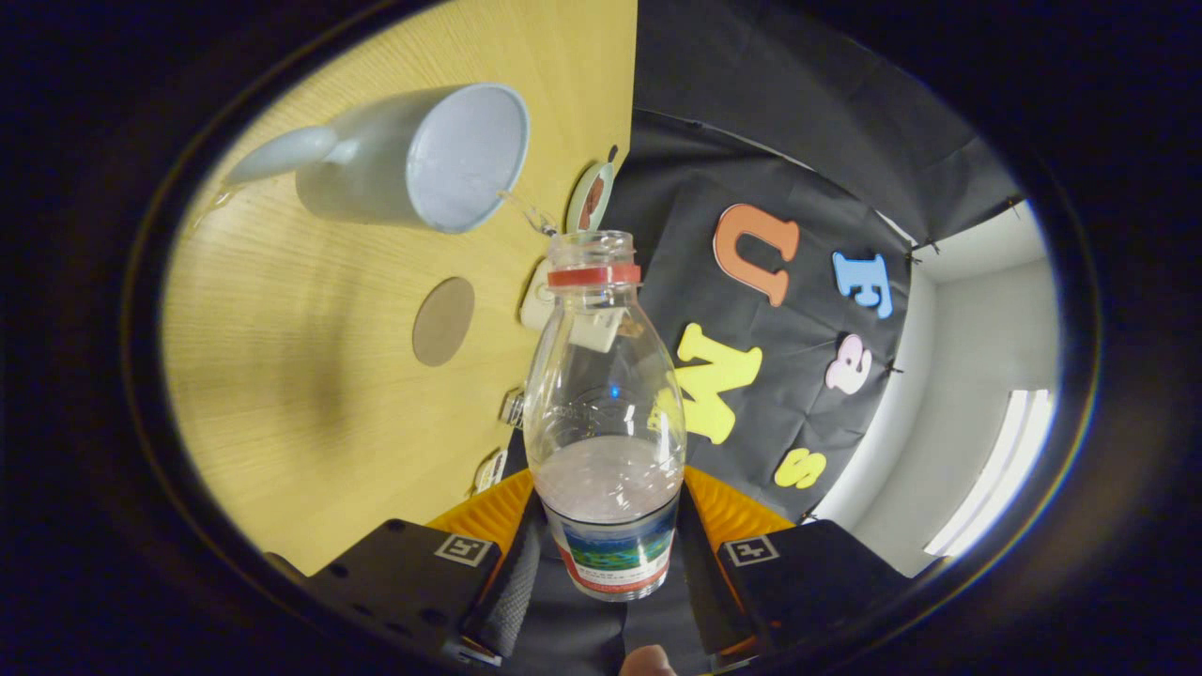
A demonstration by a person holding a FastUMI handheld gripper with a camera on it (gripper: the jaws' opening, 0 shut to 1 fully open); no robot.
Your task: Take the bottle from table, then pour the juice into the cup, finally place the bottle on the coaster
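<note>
— What's on the yellow desk (310, 376)?
— Cup (423, 160) and round coaster (443, 321), both beyond the bottle (606, 413). My jaws pinch the bottle's base, tilted cupward, uncapped. I'd say pouring's underway; the coaster placement remains.

Bottle (606, 413) between the jaws; cup (413, 160) on table (272, 394) beyond, coaster (443, 321) btwn them.
</note>
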